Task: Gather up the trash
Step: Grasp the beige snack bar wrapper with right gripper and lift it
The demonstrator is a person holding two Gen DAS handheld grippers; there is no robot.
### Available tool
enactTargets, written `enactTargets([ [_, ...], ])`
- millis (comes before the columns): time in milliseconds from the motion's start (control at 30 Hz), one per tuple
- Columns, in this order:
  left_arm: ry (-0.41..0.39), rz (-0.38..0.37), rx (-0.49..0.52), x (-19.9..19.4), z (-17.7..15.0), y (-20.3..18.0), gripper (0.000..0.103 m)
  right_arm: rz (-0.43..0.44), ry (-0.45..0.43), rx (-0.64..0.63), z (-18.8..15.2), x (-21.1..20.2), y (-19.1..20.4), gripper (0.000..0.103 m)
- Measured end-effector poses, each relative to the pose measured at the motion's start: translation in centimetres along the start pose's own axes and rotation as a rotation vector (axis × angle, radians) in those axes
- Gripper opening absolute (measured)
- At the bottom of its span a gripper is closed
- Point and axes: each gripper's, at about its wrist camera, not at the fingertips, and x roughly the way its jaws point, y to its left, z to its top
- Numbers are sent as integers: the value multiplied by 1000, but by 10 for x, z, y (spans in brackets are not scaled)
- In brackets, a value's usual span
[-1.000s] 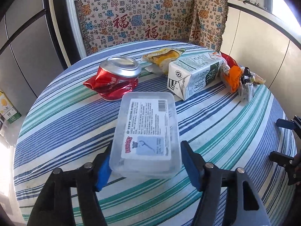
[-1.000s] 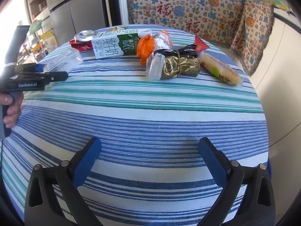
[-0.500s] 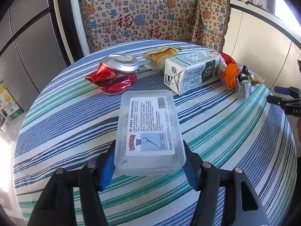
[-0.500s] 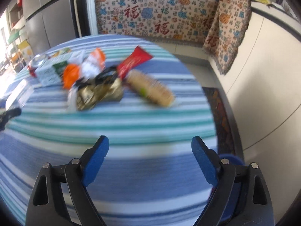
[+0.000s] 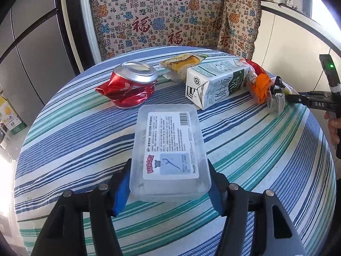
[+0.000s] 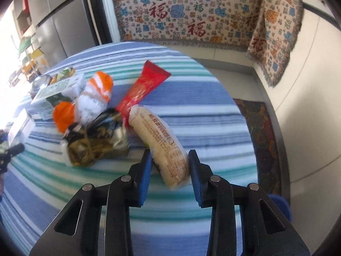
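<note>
Two grippers are at work over the striped round table (image 5: pixel 64 140). My left gripper (image 5: pixel 169 184) pinches the near end of a clear plastic box (image 5: pixel 169 149), blue pads pressed on both its sides. My right gripper (image 6: pixel 170 170) has just been closing its jaws around the near end of a beige wrapped snack (image 6: pixel 164 143); the pads sit against it. Beside that lie a red wrapper (image 6: pixel 145 87), a crumpled dark wrapper (image 6: pixel 98 140), an orange-and-white wrapper (image 6: pixel 93 98) and a milk carton (image 5: pixel 217 85), with a crushed red can (image 5: pixel 130 85) next to the carton
</note>
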Motion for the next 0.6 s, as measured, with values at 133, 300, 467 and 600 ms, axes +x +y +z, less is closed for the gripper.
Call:
enactTargets([
  [133, 1, -5, -3, -2, -2, -3, 63, 52, 49, 112, -33, -26, 11, 35],
  [300, 29, -32, 20, -15, -15, -24, 63, 156, 73, 152, -73, -53, 49, 35],
  [467, 53, -37, 20, -30, -32, -45, 63, 245, 95, 82, -88, -67, 79, 39],
  [600, 59, -61, -2, -40, -40, -52, 66, 204, 55, -17, -87, -87, 85, 56],
])
